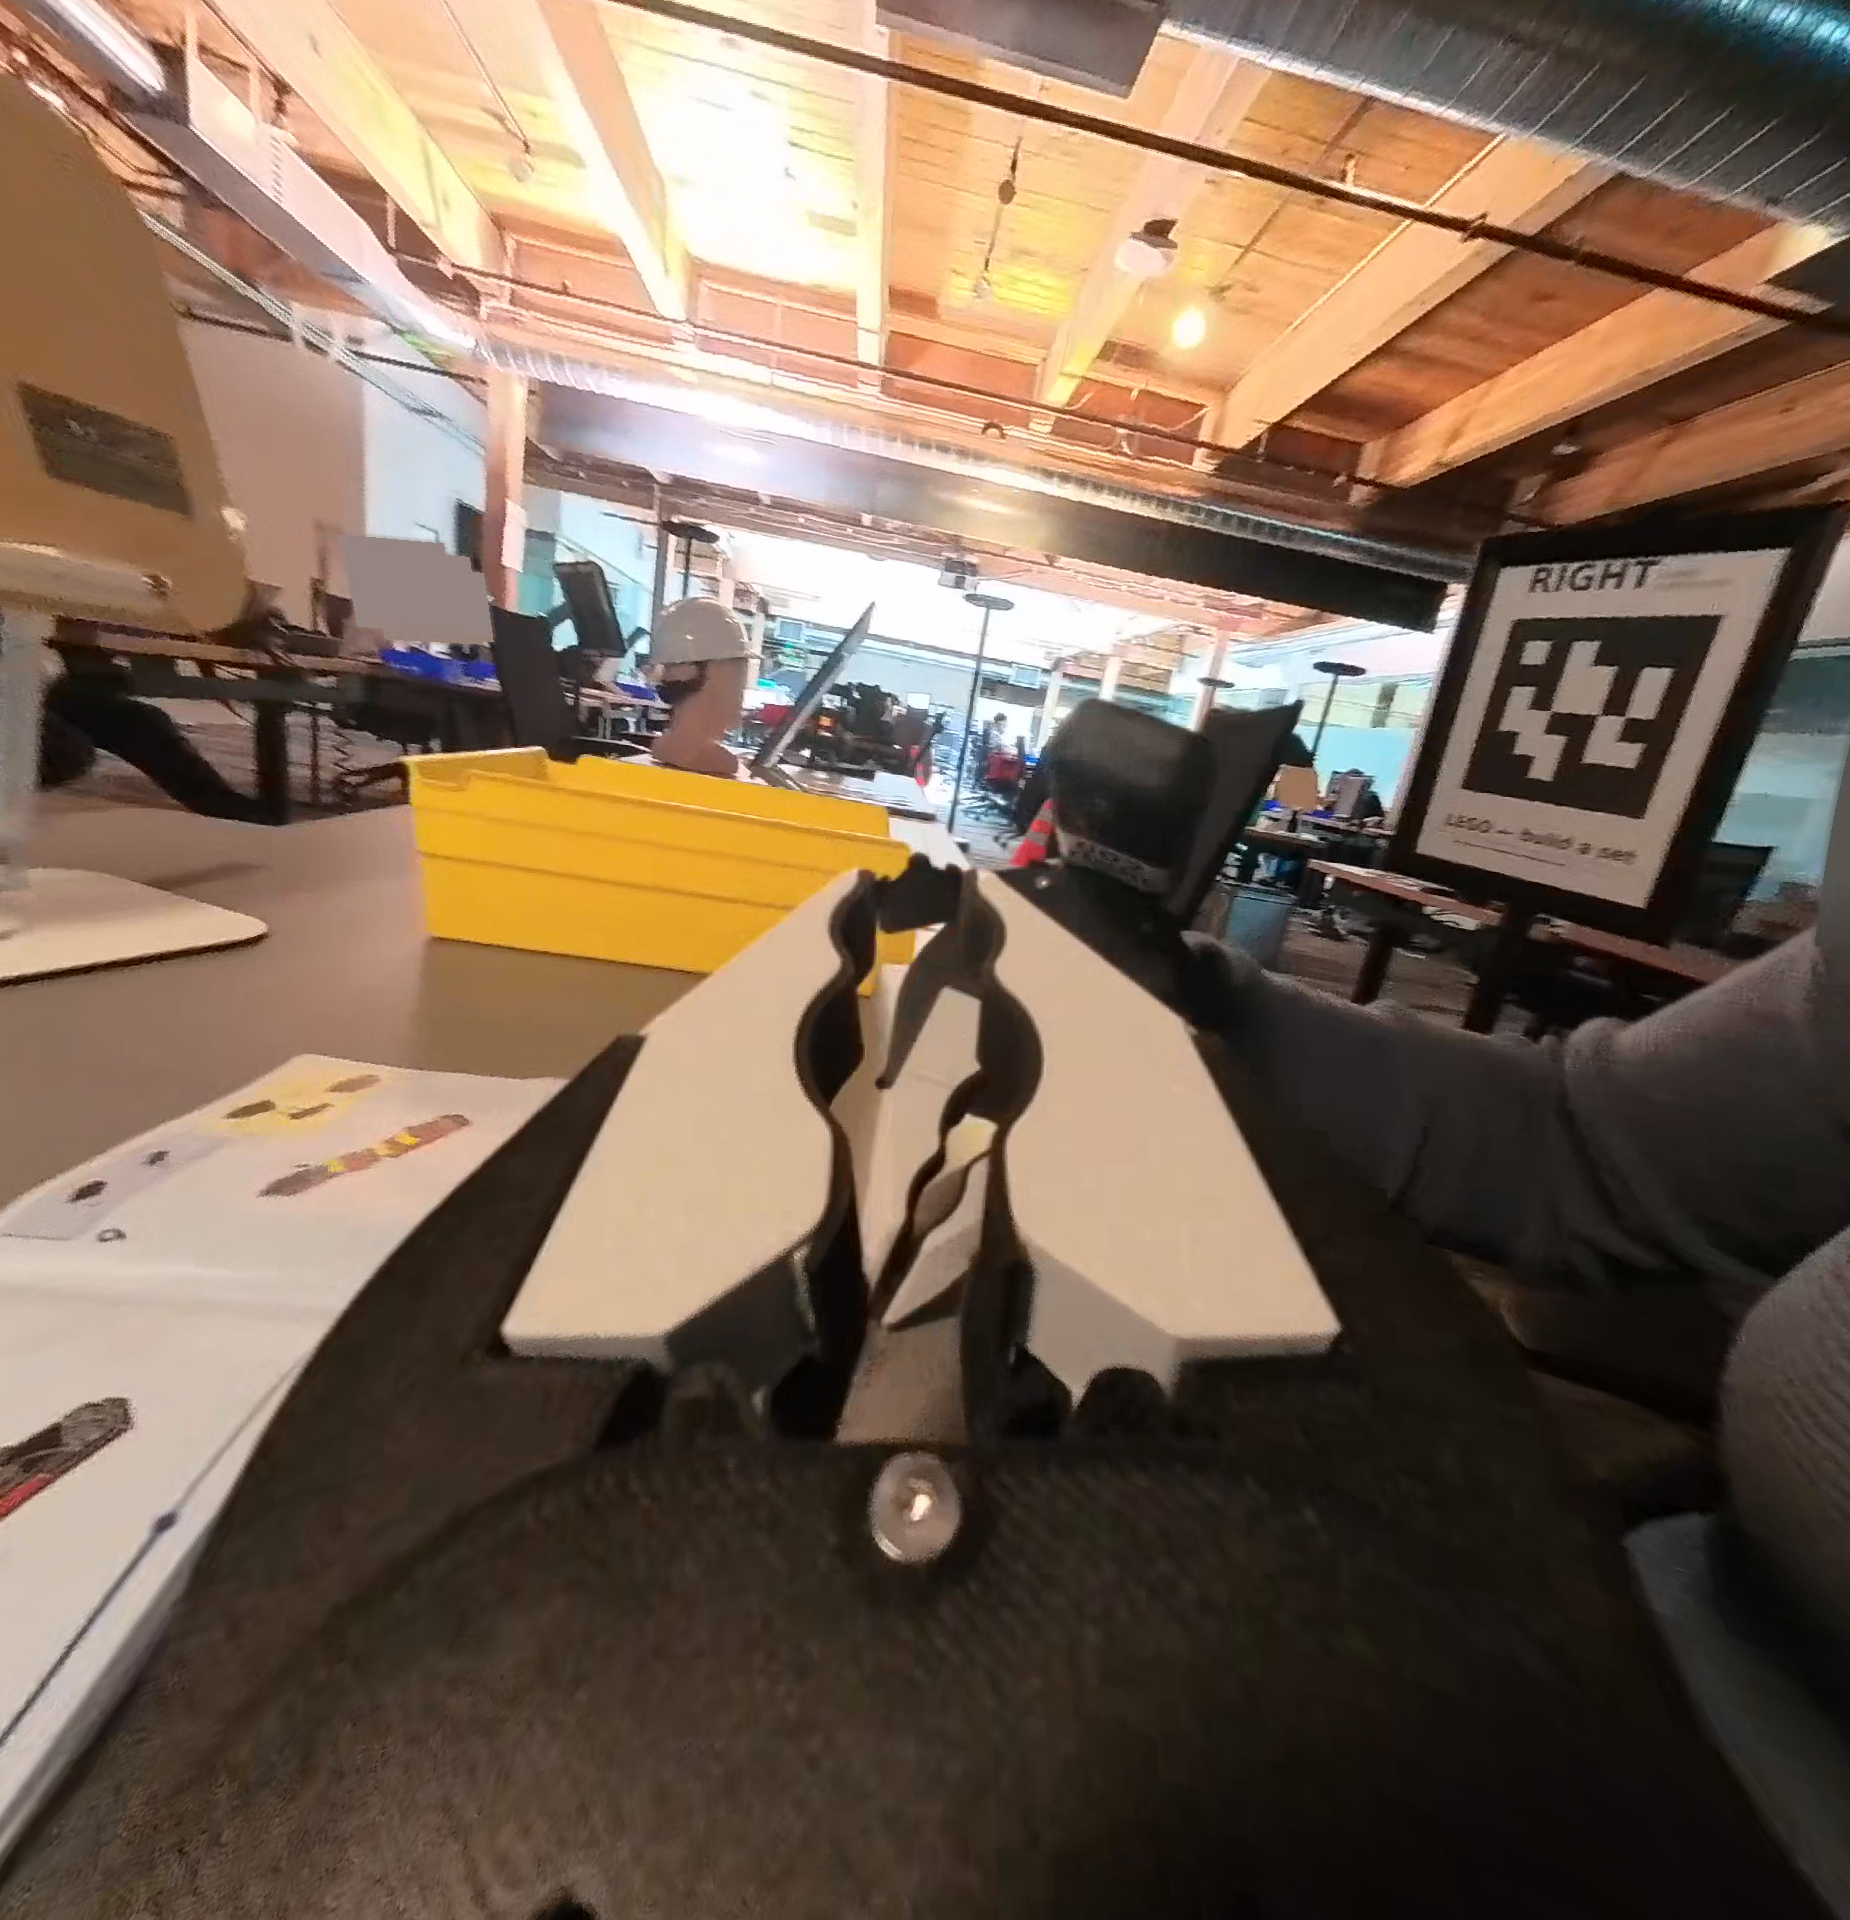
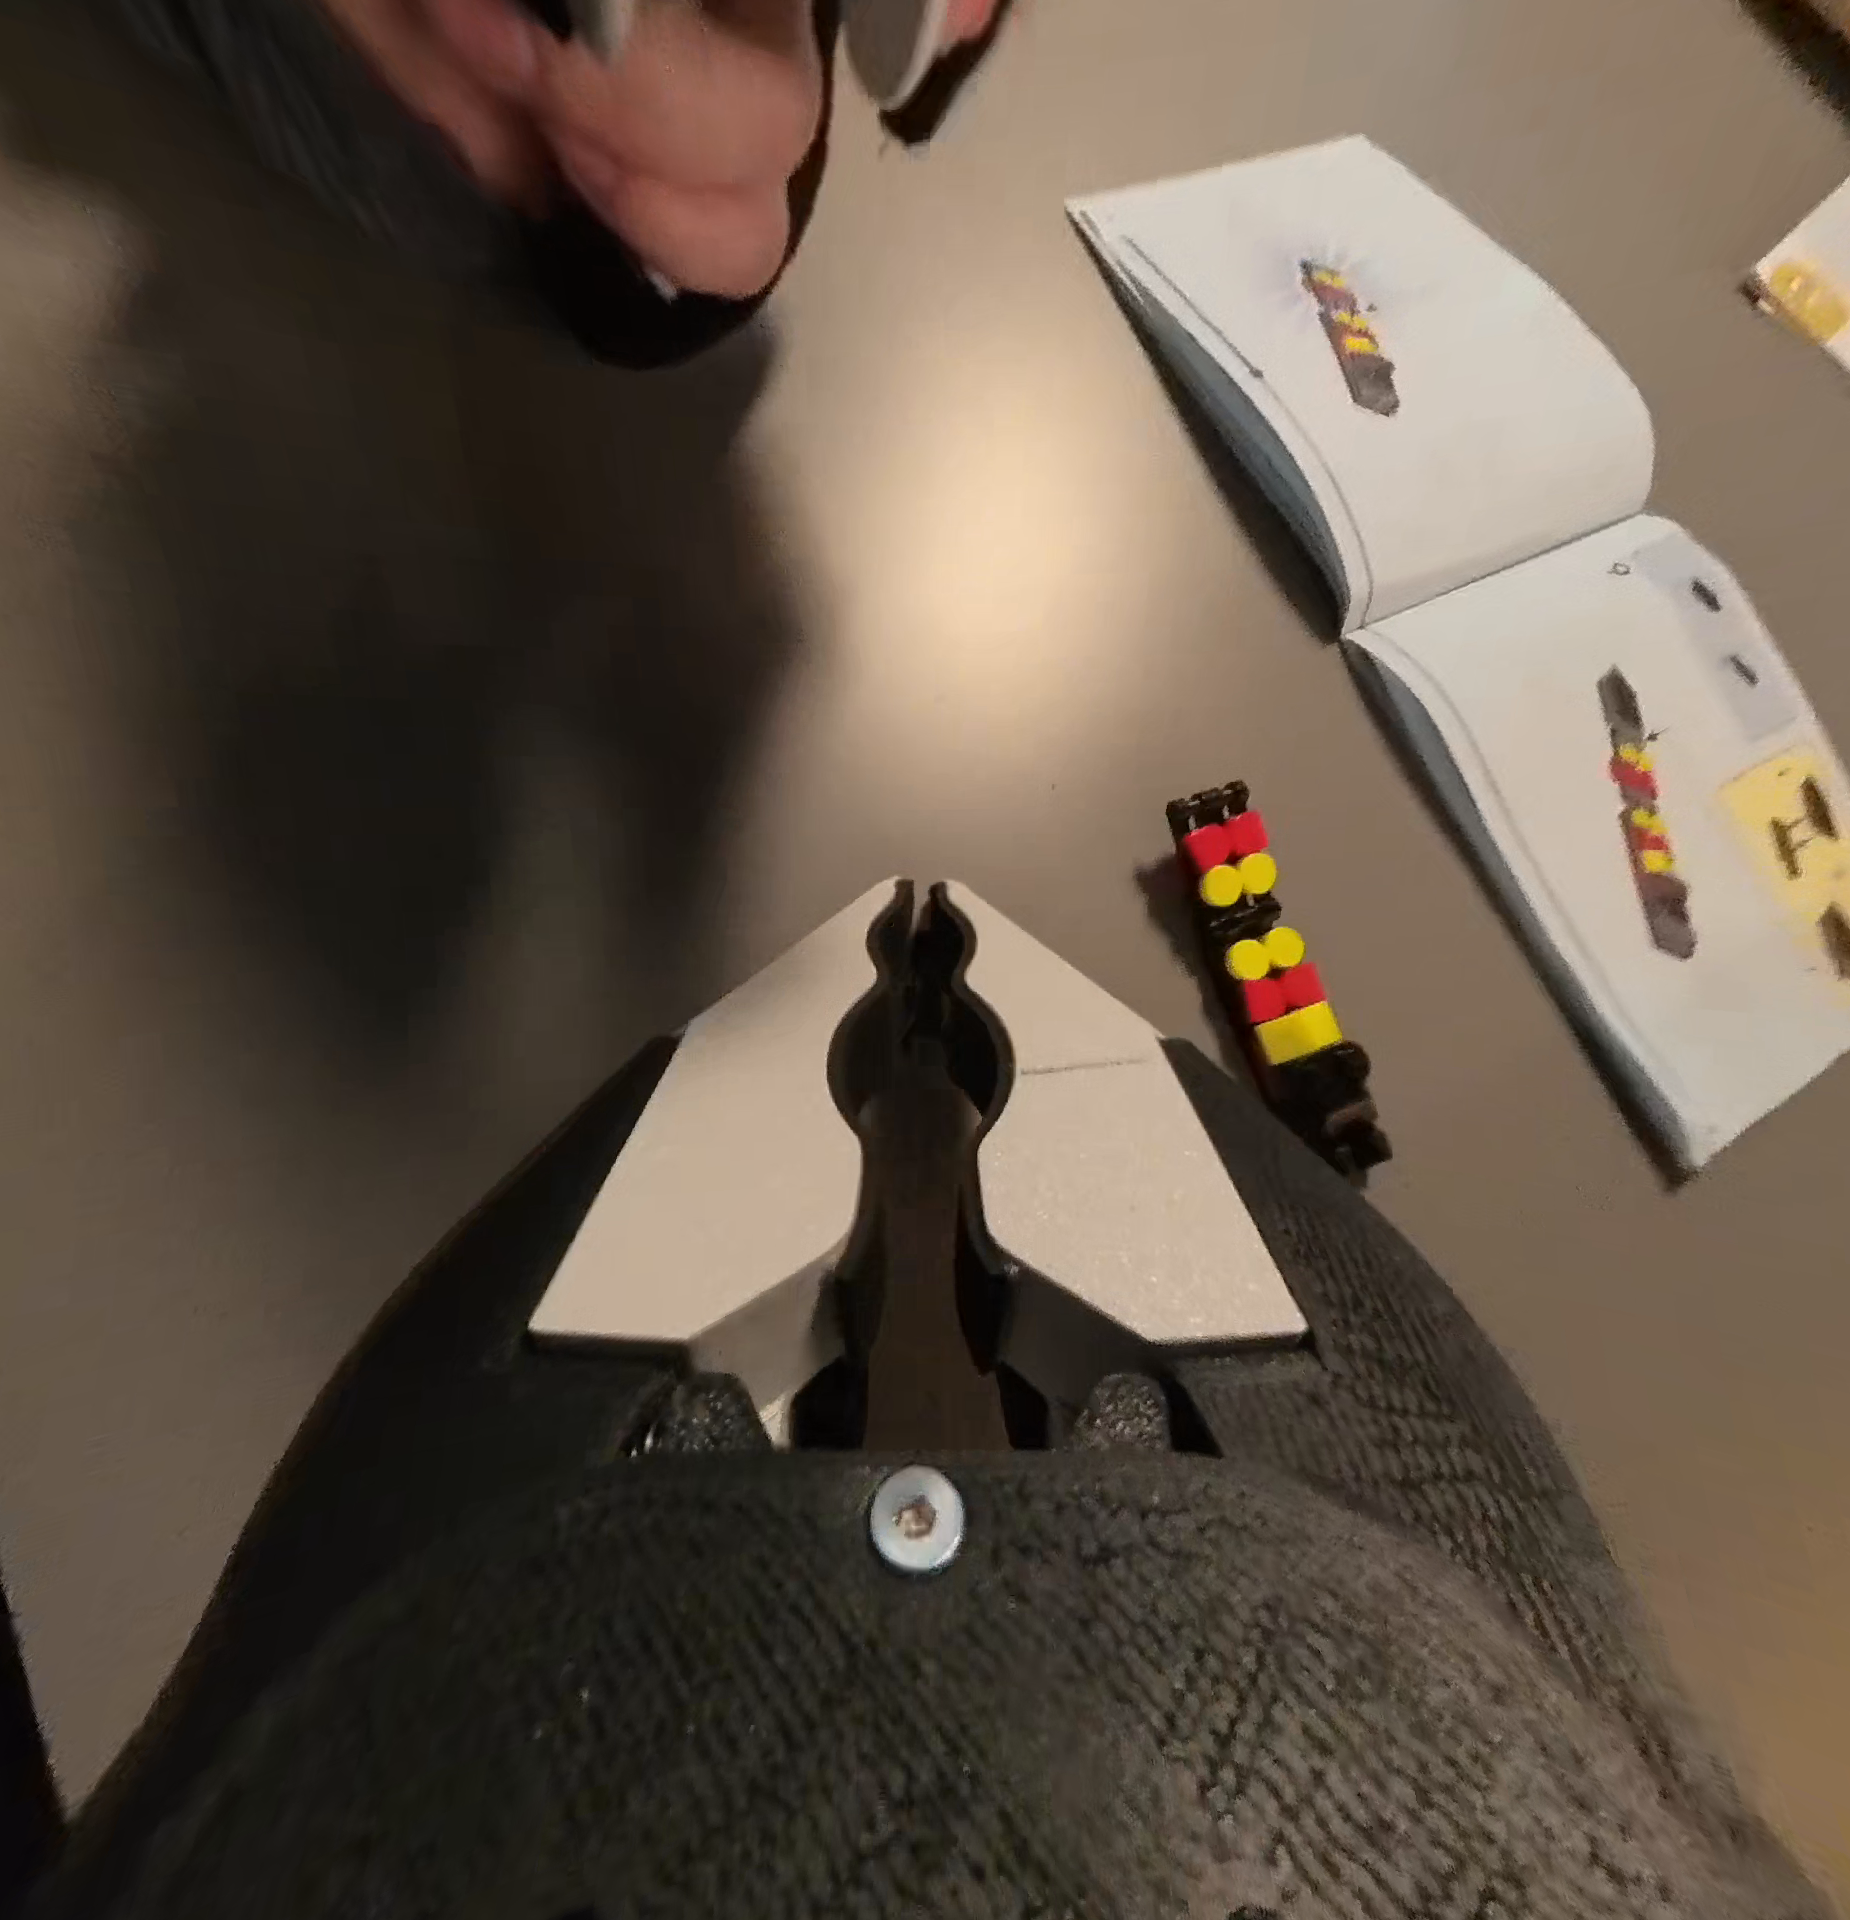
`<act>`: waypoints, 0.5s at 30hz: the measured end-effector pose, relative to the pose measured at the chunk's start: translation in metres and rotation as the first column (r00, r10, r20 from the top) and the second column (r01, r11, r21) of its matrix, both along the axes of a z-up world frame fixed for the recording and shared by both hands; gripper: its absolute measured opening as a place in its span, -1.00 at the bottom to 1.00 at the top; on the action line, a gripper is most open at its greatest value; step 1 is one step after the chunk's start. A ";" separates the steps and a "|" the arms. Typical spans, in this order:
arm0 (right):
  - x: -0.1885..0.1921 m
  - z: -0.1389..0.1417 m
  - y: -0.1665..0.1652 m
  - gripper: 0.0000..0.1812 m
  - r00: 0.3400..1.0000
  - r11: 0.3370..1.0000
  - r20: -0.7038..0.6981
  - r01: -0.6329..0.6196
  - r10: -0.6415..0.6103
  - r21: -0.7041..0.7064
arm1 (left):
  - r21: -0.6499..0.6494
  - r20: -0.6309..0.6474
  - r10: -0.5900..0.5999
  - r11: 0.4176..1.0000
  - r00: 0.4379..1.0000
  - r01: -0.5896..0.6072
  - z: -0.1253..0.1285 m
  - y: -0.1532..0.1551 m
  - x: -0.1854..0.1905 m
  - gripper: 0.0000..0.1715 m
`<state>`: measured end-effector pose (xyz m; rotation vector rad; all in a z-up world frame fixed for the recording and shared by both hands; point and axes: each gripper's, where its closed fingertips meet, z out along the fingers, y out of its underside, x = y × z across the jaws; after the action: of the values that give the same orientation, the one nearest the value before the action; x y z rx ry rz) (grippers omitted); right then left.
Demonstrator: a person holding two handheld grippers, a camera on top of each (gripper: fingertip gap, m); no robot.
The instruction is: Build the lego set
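**A:** Lego strip [image 2: 1269,977] first: where does it lie? I make it flat on the table [image 2: 952,582], just to the right of the right hand-held gripper [image 2: 921,896], close beside the finger's outer edge but not touching it.

**B:** Agreed. It is a narrow black chain of links carrying red and yellow pieces, and its long axis runs roughly along the direction the fingers point, leaning a little to the right toward its near end. So the tips point past it, not at it.

**A:** And the jaws?

**B:** Clenched, tip against tip, with nothing I can see between them. To take the strip I judge they would have to spread, shift right and straddle it across its narrow width.

**A:** The left hand-held gripper [image 1: 916,894]?

**B:** Its fingers meet at the tips too, and a small dark piece [image 1: 913,896] seems pinched there; I cannot tell what piece it is. It points off toward the yellow bin [image 1: 630,862], and the strip does not show in its view at all.

**A:** So the right one is nearer.

**B:** Clearly. The open instruction booklet [image 2: 1461,582] lies farther right, beyond the strip, well apart from the fingers.
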<state>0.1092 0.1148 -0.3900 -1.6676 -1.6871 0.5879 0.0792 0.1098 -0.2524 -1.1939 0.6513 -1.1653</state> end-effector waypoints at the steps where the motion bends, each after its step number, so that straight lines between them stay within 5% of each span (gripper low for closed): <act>1: 0.000 0.000 -0.001 -0.93 1.000 0.999 -0.017 0.016 -0.017 -0.035 | -0.001 -0.002 -0.008 1.000 1.000 0.008 -0.001 -0.001 0.001 -0.83; 4: 0.004 0.005 -0.004 -0.70 0.997 0.995 -0.054 0.046 -0.050 -0.089 | 0.000 -0.011 -0.017 1.000 1.000 0.017 -0.003 -0.002 0.002 -0.83; 10: 0.027 0.008 -0.002 -0.70 0.992 0.993 -0.078 0.094 -0.100 -0.070 | -0.005 -0.029 -0.043 0.999 0.999 0.043 -0.007 -0.005 0.006 -0.83; 15: 0.024 0.003 0.000 -0.68 0.997 0.999 -0.074 0.020 -0.023 -0.029 | -0.006 -0.037 -0.076 0.997 0.996 0.075 -0.009 -0.008 0.010 -0.83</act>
<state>0.1336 0.1151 -0.3869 -1.6608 -1.6127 0.6583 0.0890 0.1016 -0.2610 -1.2060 0.7280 -1.2104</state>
